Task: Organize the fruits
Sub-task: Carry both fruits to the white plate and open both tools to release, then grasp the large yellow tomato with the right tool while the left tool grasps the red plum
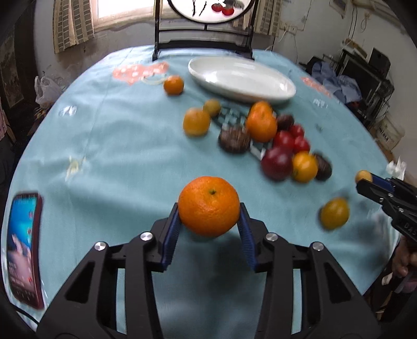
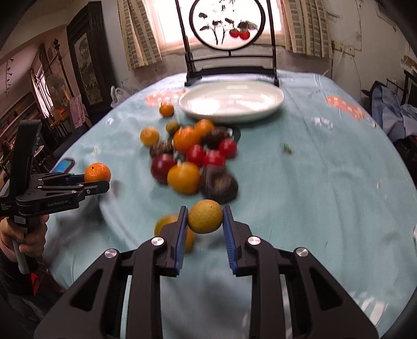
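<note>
Your left gripper (image 1: 209,216) is clamped on a large orange (image 1: 209,206); your right gripper (image 2: 204,217) is pinching a small yellowish fruit (image 2: 205,216). The white plate (image 2: 271,105) lies far ahead beyond the fruit pile (image 2: 192,156), probably nearer your right hand.

Phone (image 1: 24,247): lit screen, lying at the tablecloth's left edge
Tablecloth (image 1: 117,156): light blue, pink patches
Screen (image 2: 230,24): round painted panel, black stand, far side
Curtains (image 2: 138,31): patterned, at window
</note>
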The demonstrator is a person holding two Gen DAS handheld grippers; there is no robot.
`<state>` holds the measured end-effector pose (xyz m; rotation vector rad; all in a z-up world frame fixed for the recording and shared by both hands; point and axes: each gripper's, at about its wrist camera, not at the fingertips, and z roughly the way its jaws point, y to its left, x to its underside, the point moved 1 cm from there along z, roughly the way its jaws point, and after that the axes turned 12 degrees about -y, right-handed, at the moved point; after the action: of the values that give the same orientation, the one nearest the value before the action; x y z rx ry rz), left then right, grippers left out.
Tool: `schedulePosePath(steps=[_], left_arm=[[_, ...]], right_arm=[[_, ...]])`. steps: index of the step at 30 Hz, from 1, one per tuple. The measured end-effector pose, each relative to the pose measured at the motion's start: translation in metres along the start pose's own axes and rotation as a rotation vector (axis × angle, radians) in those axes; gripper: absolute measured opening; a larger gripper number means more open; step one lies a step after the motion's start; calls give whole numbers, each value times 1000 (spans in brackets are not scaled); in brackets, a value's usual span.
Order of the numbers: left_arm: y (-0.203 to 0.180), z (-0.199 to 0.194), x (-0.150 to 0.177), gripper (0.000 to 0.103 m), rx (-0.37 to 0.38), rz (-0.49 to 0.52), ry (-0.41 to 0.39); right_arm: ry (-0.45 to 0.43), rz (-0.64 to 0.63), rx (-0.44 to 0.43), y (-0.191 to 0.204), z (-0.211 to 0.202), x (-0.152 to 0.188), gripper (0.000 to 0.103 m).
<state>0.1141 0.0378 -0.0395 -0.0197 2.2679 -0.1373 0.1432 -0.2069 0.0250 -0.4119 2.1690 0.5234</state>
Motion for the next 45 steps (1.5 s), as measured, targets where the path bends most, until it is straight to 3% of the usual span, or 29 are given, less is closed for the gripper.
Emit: schedulePosePath(steps=[4,8,10,16,23,25,28,29,31,35,37,45], left_arm=[[-14,21,-58,43,28,31,-65],[-30,68,-112,44,75,35,-67],[-38,100,-133,44,64,49,-65],[-39,182,-156,44,6,41,40],[-37,218,-155,44,-7,44,98],[-38,219,-154,46,-12,46,103],[-37,202,-157,63,-36,67,54],[-35,193,-159,70,-39,73,33],[-32,167,-162,74,-50,77,-17],[-20,114,-147,93,-53,42,-63],[-17,90,-128,95,-52,38,-69],[-10,26,-28,97,-60,16,-50]], right_arm=[[-52,22,-13,-17,37,-50,27],[-27,53,-5,-40,100,-90,27],[-12,41,15,-48,128,-101,27],[92,73,36,-70,199,-108,27],[129,65,45,-76,227,-110,27],[134,64,51,-75,227,-108,27],[118,86,52,-76,211,-111,31],[96,93,45,-74,199,-113,38],[51,86,44,-68,173,-114,46],[0,53,28,-48,115,-96,54],[-17,58,15,-39,88,-76,60],[-23,33,-23,2,9,14,60]])
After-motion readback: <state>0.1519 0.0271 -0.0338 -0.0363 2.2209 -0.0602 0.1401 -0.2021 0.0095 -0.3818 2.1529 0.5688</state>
